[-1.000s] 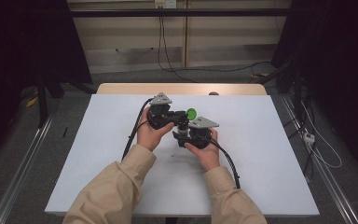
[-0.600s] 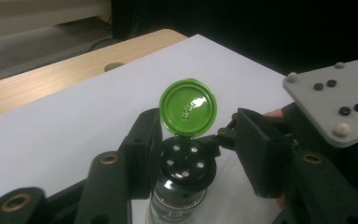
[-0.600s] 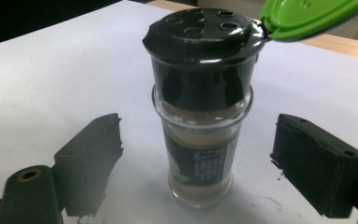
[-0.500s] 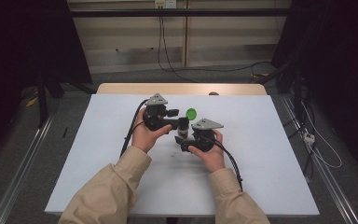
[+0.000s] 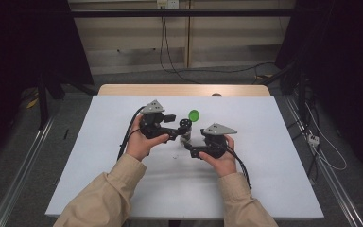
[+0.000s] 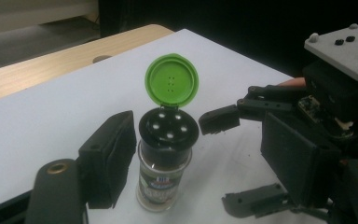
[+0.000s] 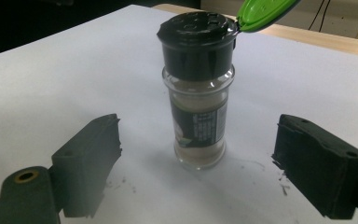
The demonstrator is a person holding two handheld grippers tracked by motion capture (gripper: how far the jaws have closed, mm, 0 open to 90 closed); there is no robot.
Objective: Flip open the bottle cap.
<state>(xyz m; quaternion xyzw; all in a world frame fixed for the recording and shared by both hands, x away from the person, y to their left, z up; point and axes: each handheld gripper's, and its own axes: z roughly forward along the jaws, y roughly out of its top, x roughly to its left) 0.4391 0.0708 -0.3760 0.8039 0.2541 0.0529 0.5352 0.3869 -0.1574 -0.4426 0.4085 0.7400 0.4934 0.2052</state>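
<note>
A small glass spice jar (image 6: 165,172) stands upright on the white table (image 5: 264,142). It has a black shaker top, and its green flip lid (image 6: 171,85) is hinged open. My left gripper (image 6: 200,154) is open around the jar: one jaw sits close beside the glass and the other stands well off it. My right gripper (image 7: 200,135) is open wide, low over the table, and the jar (image 7: 199,93) stands a little beyond its jaws. In the high view the jar (image 5: 185,130) sits between the left gripper (image 5: 179,133) and the right gripper (image 5: 194,150).
A few dark specks (image 7: 121,184) lie on the table around the jar. Behind the white top runs a wooden strip (image 5: 184,90). Cables trail from both grippers toward the person. Metal rails and dark floor flank the table.
My right gripper has drawn back from the jar, toward the person and to the right. The left gripper has stayed at the jar. The green lid stays open.
</note>
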